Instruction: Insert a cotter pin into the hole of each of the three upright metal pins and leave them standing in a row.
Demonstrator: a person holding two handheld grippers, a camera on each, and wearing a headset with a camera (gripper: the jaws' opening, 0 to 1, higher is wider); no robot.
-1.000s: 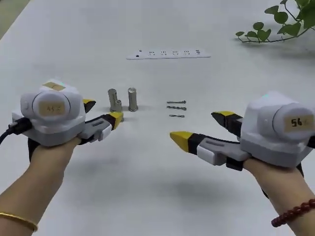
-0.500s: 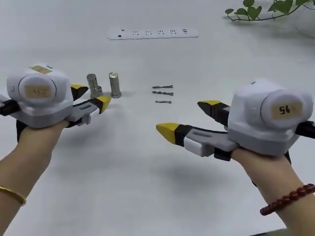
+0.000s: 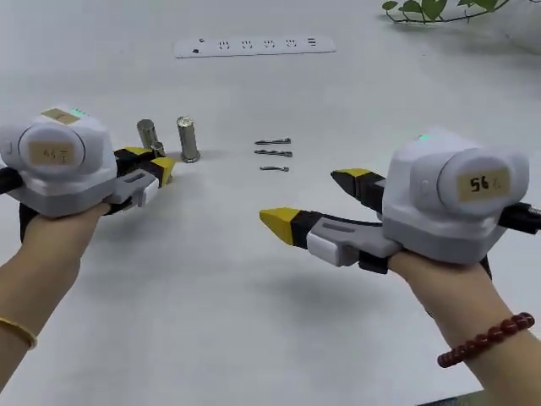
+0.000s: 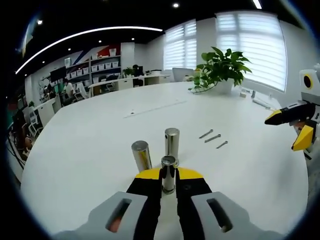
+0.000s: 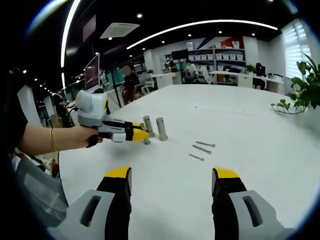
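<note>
Both handheld units are chunky rounded white shells. The right gripper point(image 3: 311, 199) has a tan sticker point(image 3: 479, 183) reading "56" and a little green light point(image 3: 420, 137) on top. The left gripper point(image 3: 152, 161) has a faded tan sticker point(image 3: 52, 154) and a black cable point(image 3: 7, 179) out the back. Fingers point(image 3: 330, 241) are grey with slotted sides, black in the middle, with bright yellow tips point(image 3: 279, 222). A thin gold bangle point(image 3: 17, 331) sits on the left wrist and a reddish-brown bead bracelet point(image 3: 486, 340) on the right.
</note>
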